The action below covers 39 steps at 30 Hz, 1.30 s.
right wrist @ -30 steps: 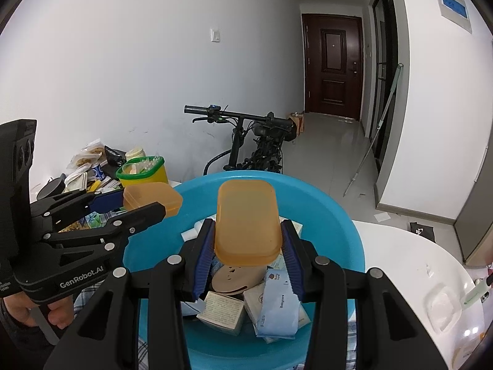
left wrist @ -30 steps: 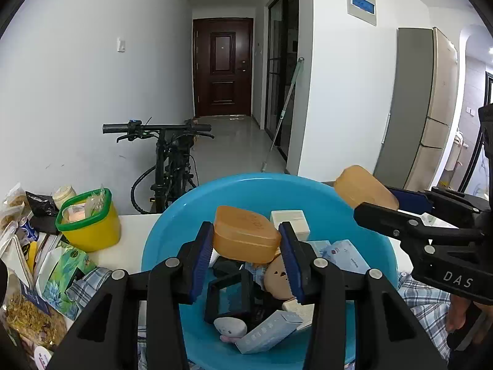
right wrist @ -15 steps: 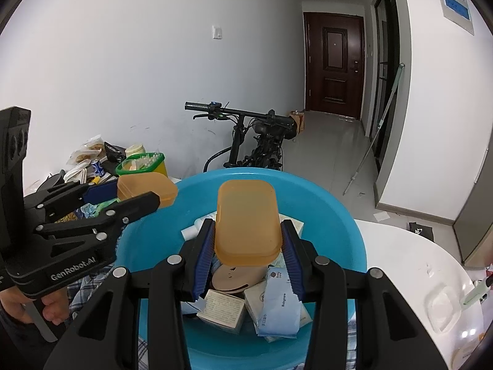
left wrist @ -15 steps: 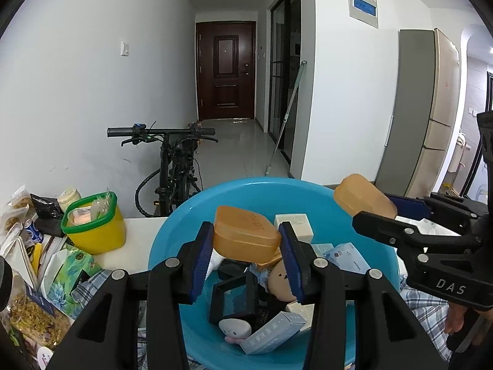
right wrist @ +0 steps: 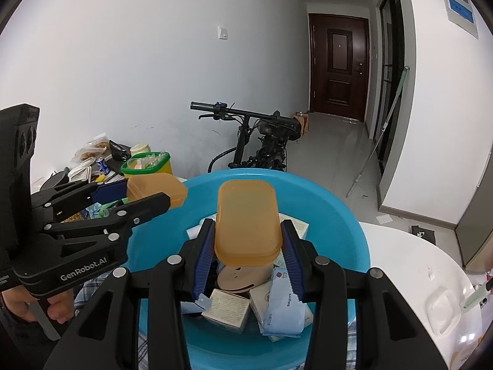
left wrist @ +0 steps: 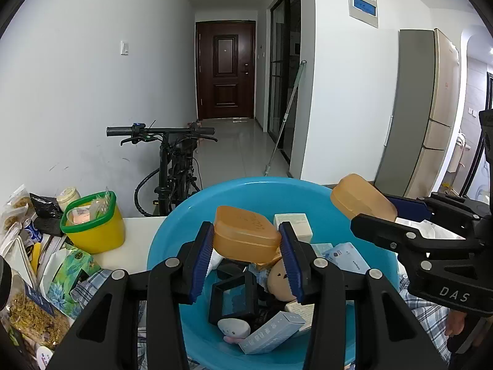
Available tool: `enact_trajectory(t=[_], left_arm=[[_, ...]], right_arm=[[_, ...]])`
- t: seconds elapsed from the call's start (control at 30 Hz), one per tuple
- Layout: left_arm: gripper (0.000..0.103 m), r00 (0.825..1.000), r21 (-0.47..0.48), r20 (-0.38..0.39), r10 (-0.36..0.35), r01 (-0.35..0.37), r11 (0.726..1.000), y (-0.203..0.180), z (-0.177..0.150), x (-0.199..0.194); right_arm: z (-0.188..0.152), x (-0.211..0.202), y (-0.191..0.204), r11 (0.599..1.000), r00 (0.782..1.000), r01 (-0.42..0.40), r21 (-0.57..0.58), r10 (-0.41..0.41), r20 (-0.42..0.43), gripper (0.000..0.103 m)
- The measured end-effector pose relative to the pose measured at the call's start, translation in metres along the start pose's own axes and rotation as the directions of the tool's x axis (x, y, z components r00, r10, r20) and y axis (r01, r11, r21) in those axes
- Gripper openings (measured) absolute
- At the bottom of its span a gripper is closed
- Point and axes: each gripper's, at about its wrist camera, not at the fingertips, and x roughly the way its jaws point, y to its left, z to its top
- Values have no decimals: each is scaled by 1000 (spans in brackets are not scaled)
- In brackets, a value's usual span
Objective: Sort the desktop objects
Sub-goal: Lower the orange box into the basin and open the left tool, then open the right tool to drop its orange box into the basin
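Observation:
My left gripper is shut on an orange translucent soap-box half, held above the blue basin. My right gripper is shut on the other orange box half, also above the basin. Each gripper shows in the other's view: the right one at the right, the left one at the left. The basin holds small boxes, packets, a black frame and a round wooden face.
A yellow tub with a green rim and snack bags crowd the table's left side. A checked cloth lies under the basin. A white table extends right. A bicycle stands behind.
Both grippers have lifted slightly with their box halves; the basin sits lower in both views. The grips are unchanged.

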Motion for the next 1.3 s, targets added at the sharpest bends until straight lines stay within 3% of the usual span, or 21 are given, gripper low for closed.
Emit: enact_trajectory(t=[0.37,0.4,0.43,0.47,0.53,0.67,1.3], left_arm=[[49,1000,-9,8,20,-20,1000,0,1,-2],[70,1000,-18,3,28,-28,999,2,2,-1],[99,999,-26,3,53,-53,998,3,2,-2],[103,996,-30,16,86,-86,996,4,3,-4],[103,988,-16,65,139,-138,990,2,4,-10],[103,993,-29,37,108,-107,994,5,5,-9],[103,993,-4,33,112,-112,994,1,5,-11]], right_arm=[[-1,3,-1,1000,1000,0,5,0,-1,42],[-2,4,-1,1000,1000,2,3,-2,-4,42],[-2,4,-1,1000,1000,4,3,-4,-5,42],[-2,3,-2,1000,1000,5,4,-5,-4,42],[-2,2,-2,1000,1000,7,5,-7,-3,42],[-1,2,-2,1000,1000,9,8,-9,0,42],[2,1,-1,1000,1000,6,3,-6,-7,42]])
